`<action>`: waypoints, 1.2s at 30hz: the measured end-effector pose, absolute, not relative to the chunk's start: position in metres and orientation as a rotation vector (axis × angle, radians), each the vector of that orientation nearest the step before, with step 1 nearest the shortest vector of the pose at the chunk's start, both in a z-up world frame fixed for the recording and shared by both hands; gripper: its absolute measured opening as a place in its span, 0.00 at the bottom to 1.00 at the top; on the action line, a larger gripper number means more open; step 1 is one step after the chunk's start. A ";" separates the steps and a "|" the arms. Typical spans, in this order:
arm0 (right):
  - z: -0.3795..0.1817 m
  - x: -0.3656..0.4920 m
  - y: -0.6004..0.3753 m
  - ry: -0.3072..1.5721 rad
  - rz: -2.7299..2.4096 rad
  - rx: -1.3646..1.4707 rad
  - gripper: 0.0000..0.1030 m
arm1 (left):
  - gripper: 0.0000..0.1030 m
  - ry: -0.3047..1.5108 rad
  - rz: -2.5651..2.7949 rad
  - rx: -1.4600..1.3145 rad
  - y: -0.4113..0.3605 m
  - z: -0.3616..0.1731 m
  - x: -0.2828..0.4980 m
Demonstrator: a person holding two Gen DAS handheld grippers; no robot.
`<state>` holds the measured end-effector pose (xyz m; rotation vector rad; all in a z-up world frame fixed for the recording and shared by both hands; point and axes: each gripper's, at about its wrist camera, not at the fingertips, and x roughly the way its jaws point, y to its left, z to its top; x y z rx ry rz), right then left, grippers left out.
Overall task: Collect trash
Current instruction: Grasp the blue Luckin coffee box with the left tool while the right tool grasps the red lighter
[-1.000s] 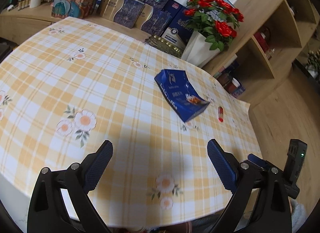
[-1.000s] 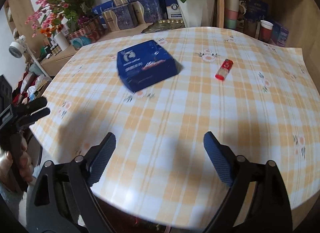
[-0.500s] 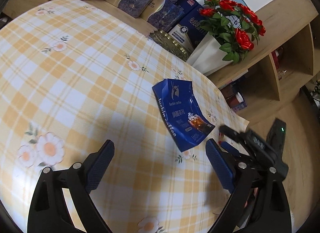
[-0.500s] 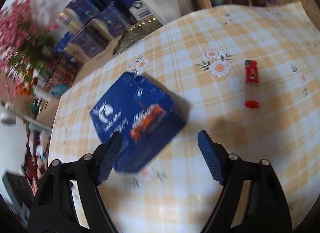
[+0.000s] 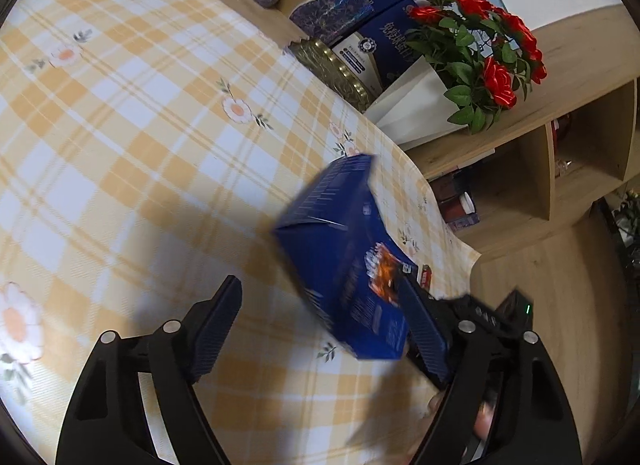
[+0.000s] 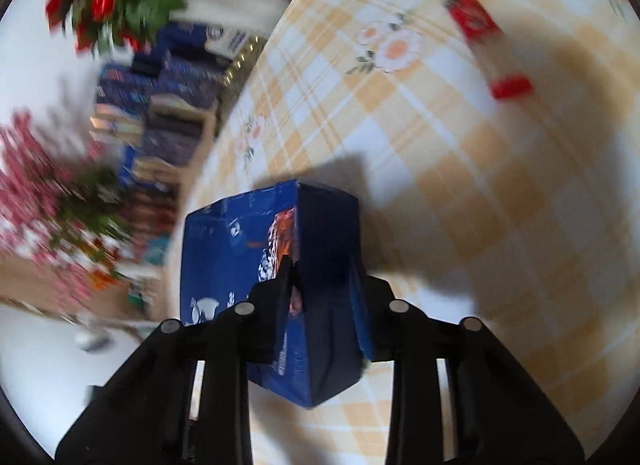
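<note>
Blue box (image 6: 256, 265), one only, sits clamped at a corner between the jaws of the right gripper (image 6: 320, 285), which have just been closing and now press on two of its faces. In the right wrist view the box stands on edge, tipped up from the checked surface (image 6: 460, 205), one vertical edge facing the camera, its printed face turned to the left of the picture. Whether its lower edge touches the cloth cannot be told through the blur.

In the left wrist view the same box (image 5: 344, 265) runs with its long axis from the upper middle of the picture down toward the lower right, its far end raised and its near end at the right gripper's fingers (image 5: 424, 329). The left gripper (image 5: 320, 329) has its jaws apart; they have just been narrowing, and the box lies between them without either pad clearly pressing on it.

Farther out on the cloth lie two small red things: a red tube (image 6: 472, 17) and a separate red cap (image 6: 512, 87), near each other but apart. Beyond the surface's edge stand one pot of red roses (image 5: 480, 45), several dark blue gift boxes (image 5: 332, 9) and a wooden shelf (image 5: 580, 137).
</note>
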<state>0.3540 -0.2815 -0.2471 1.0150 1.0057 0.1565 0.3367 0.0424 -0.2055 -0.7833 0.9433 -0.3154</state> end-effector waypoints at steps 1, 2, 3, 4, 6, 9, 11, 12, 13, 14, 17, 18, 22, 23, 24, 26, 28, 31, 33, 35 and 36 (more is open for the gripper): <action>-0.249 0.350 -0.285 0.992 0.162 1.048 0.26 | 0.71 0.950 -0.320 -0.796 0.041 -0.208 0.338; -0.250 0.346 -0.289 0.979 0.163 1.079 0.26 | 0.69 0.963 -0.332 -0.821 0.036 -0.213 0.340; -0.250 0.344 -0.292 0.973 0.162 1.095 0.25 | 0.69 0.968 -0.339 -0.834 0.033 -0.215 0.340; -0.251 0.343 -0.293 0.971 0.162 1.100 0.25 | 0.67 0.970 -0.345 -0.842 0.030 -0.216 0.340; -0.252 0.341 -0.296 0.971 0.170 1.126 0.25 | 0.67 0.956 -0.375 -0.838 0.019 -0.215 0.340; -0.255 0.342 -0.296 0.967 0.186 1.139 0.25 | 0.67 0.938 -0.409 -0.797 0.003 -0.210 0.343; -0.256 0.341 -0.298 0.965 0.194 1.139 0.25 | 0.55 0.939 -0.426 -0.794 -0.006 -0.210 0.349; -0.257 0.341 -0.299 0.965 0.197 1.147 0.25 | 0.50 0.943 -0.432 -0.802 -0.009 -0.211 0.352; -0.258 0.340 -0.301 0.965 0.201 1.156 0.25 | 0.36 0.946 -0.439 -0.809 -0.012 -0.211 0.354; -0.259 0.341 -0.302 0.966 0.202 1.157 0.25 | 0.21 0.954 -0.435 -0.794 -0.015 -0.210 0.357; -0.257 0.344 -0.307 0.985 0.226 1.137 0.25 | 0.19 0.948 -0.439 -0.721 -0.020 -0.204 0.358; -0.253 0.346 -0.308 1.002 0.242 1.094 0.26 | 0.19 0.942 -0.446 -0.694 -0.022 -0.200 0.357; -0.225 0.346 -0.321 0.965 0.220 0.869 0.35 | 0.15 0.878 -0.440 -0.611 -0.016 -0.177 0.349; -0.218 0.346 -0.327 0.947 0.200 0.808 0.35 | 0.14 0.856 -0.431 -0.582 -0.013 -0.168 0.347; -0.211 0.350 -0.337 0.929 0.166 0.736 0.36 | 0.14 0.837 -0.423 -0.556 -0.010 -0.162 0.345; -0.205 0.356 -0.352 0.919 0.105 0.673 0.38 | 0.14 0.801 -0.411 -0.497 -0.006 -0.148 0.342; -0.203 0.366 -0.368 0.916 0.024 0.607 0.42 | 0.14 0.778 -0.405 -0.452 -0.001 -0.136 0.340; -0.205 0.382 -0.376 0.934 -0.041 0.497 0.42 | 0.14 0.765 -0.405 -0.431 0.006 -0.128 0.336; -0.208 0.394 -0.373 0.951 -0.055 0.434 0.42 | 0.14 0.759 -0.405 -0.426 0.011 -0.123 0.334; -0.211 0.400 -0.367 0.963 -0.065 0.365 0.42 | 0.14 0.757 -0.403 -0.424 0.015 -0.121 0.332; -0.214 0.405 -0.361 0.977 -0.074 0.316 0.42 | 0.14 0.756 -0.402 -0.424 0.017 -0.120 0.332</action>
